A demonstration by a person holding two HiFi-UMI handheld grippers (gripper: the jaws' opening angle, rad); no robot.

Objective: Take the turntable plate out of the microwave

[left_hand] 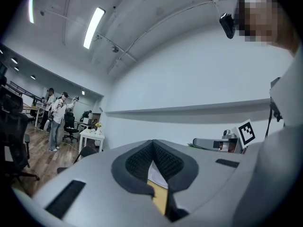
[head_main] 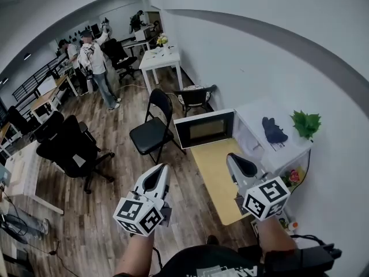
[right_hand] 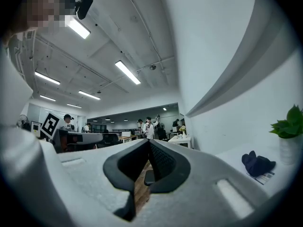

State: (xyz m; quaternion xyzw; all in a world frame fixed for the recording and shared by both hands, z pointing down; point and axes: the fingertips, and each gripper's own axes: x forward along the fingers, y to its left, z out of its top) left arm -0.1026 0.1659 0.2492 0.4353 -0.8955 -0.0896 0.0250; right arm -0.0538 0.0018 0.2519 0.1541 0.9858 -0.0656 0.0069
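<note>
Head view: left gripper (head_main: 159, 171) and right gripper (head_main: 235, 159) are level, well short of the microwave (head_main: 204, 128). Its door looks swung open above a yellow surface (head_main: 219, 175). The turntable plate cannot be made out; the cavity is too small to read.

Left gripper view: left gripper (left_hand: 152, 143) jaws pressed together, empty.

Right gripper view: right gripper (right_hand: 149, 144) jaws together, empty. 1 plant (right_hand: 289, 124) and 1 dark cloth (right_hand: 257, 163) on the white top at right.

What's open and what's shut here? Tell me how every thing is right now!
Microwave door: swung wide open.
Left tool: shut, holding nothing.
Right tool: shut, holding nothing.
Black folding chair: unfolded, seat empty.
Potted plant: standing upright.
Dark cloth: lying crumpled on the white top.
</note>
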